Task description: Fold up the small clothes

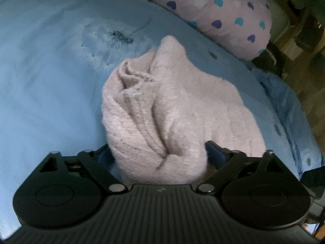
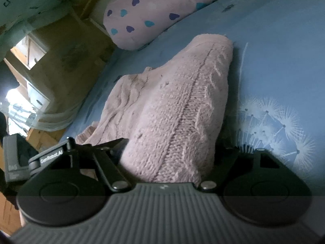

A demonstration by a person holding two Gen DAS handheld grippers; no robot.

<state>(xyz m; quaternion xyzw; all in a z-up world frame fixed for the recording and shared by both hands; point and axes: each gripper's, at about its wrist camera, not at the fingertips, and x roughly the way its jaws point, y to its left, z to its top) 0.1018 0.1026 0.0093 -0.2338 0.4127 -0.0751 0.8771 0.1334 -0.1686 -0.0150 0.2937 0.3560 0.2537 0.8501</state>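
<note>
Bed sheet (image 1: 50, 101): blue, dandelion print; heart-print pillow (image 1: 213, 6) at far edge.
Pink knit sweater (image 1: 172, 111): bunched and lifted off the sheet, long axis running away from both cameras; folding underway, judged unfinished.
Left gripper (image 1: 158, 158), right gripper (image 2: 168, 158): each clamped on sweater fabric.

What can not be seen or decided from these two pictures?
- Left wrist view: the fingertips of the left hand-held gripper are buried in the pink sweater, so the contact is hidden.
- Right wrist view: the sweater likewise covers the right hand-held gripper fingertips.
- Both views: the bunched sweater hides its own shape and sleeves.
- Right wrist view: the room beyond the bed is blurred.
</note>
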